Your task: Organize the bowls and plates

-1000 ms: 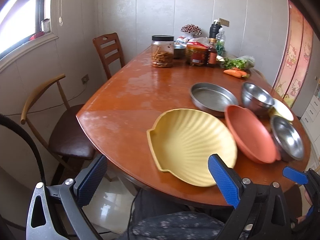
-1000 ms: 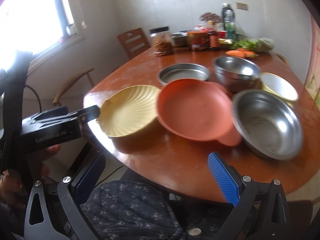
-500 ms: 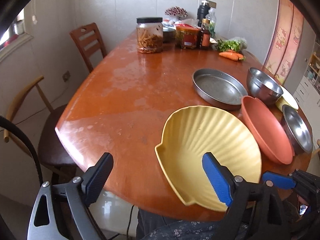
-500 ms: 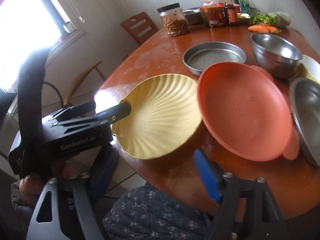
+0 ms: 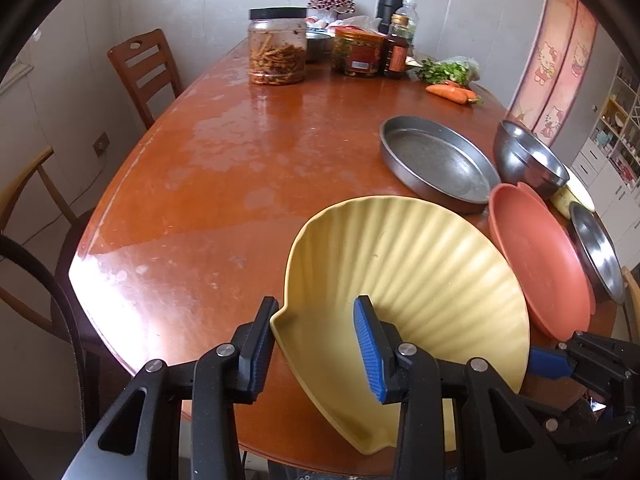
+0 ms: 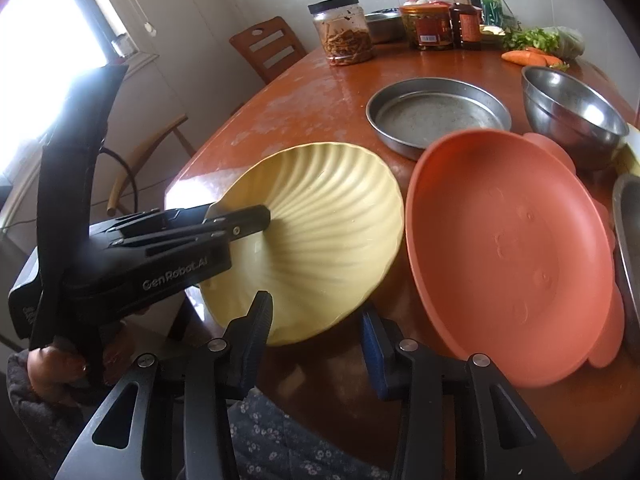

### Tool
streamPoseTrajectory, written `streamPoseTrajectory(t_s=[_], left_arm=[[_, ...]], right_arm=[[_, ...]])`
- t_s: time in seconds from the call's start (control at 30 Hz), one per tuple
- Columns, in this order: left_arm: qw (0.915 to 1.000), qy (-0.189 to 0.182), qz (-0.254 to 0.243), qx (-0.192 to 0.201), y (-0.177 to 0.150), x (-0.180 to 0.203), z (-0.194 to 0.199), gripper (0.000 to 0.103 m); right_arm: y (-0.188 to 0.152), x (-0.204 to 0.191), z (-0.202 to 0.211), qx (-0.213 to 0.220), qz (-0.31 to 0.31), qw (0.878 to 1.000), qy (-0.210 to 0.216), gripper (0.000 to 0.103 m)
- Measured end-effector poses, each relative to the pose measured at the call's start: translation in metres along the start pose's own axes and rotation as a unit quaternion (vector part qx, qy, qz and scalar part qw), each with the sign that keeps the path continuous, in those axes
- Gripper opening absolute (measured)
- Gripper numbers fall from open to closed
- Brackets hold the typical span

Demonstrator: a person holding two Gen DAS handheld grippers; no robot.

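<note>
A yellow shell-shaped plate (image 5: 412, 272) lies at the table's near edge, also in the right wrist view (image 6: 320, 236). My left gripper (image 5: 316, 344) straddles its near-left rim, jaws narrowed with one finger inside and one outside; it also shows in the right wrist view (image 6: 240, 220). My right gripper (image 6: 316, 340) straddles the plate's near rim, jaws narrowed. An orange plate (image 6: 508, 256) leans beside it, resting on a steel bowl (image 5: 596, 252). A round steel pan (image 5: 436, 164) and another steel bowl (image 5: 528, 156) sit behind.
At the table's far end stand a jar of pickles (image 5: 276, 48), a red-lidded jar (image 5: 360, 52), bottles, greens and a carrot (image 5: 448, 94). A pale yellow dish (image 5: 572, 200) sits behind the orange plate. Wooden chairs (image 5: 144, 68) stand to the left.
Both grippers moved forward to the yellow plate and narrowed their jaws around its rim. The plates and bowls have stayed in place.
</note>
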State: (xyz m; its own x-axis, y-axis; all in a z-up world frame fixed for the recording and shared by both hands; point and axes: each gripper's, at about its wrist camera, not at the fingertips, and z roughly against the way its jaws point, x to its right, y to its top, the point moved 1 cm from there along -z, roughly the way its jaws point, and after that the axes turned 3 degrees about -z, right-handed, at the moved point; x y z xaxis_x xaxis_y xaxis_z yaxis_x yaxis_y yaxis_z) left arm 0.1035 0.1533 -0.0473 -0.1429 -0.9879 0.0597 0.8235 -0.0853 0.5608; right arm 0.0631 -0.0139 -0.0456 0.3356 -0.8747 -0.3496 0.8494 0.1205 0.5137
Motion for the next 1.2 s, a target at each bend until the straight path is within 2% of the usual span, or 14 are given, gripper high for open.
streamPoseTrajectory(t_s=[0.23, 0.47, 0.63, 0.97, 1.2], left_arm=[[0.9992, 0.031, 0.021, 0.017, 0.01, -0.027, 0.009, 0.039], [0.9981, 0.046, 0.04, 0.009, 0.015, -0.045, -0.004, 0.039], [0.9984, 0.039, 0.041, 0.011, 0.021, -0.046, -0.01, 0.039], [0.998, 0.025, 0.057, 0.006, 0.029, -0.05, -0.017, 0.04], [0.9951, 0.04, 0.087, 0.022, 0.032, -0.061, -0.004, 0.054]], right_arm=[[0.026, -0.019, -0.01, 0.022, 0.022, 0.999, 0.007, 0.044], [0.046, -0.028, -0.035, 0.016, 0.033, 0.999, 0.006, 0.044], [0.05, -0.025, -0.047, 0.006, 0.03, 1.0, 0.003, 0.045], [0.05, -0.02, -0.044, 0.007, 0.024, 1.0, 0.01, 0.047], [0.048, -0.016, -0.028, 0.025, 0.016, 0.999, 0.017, 0.056]])
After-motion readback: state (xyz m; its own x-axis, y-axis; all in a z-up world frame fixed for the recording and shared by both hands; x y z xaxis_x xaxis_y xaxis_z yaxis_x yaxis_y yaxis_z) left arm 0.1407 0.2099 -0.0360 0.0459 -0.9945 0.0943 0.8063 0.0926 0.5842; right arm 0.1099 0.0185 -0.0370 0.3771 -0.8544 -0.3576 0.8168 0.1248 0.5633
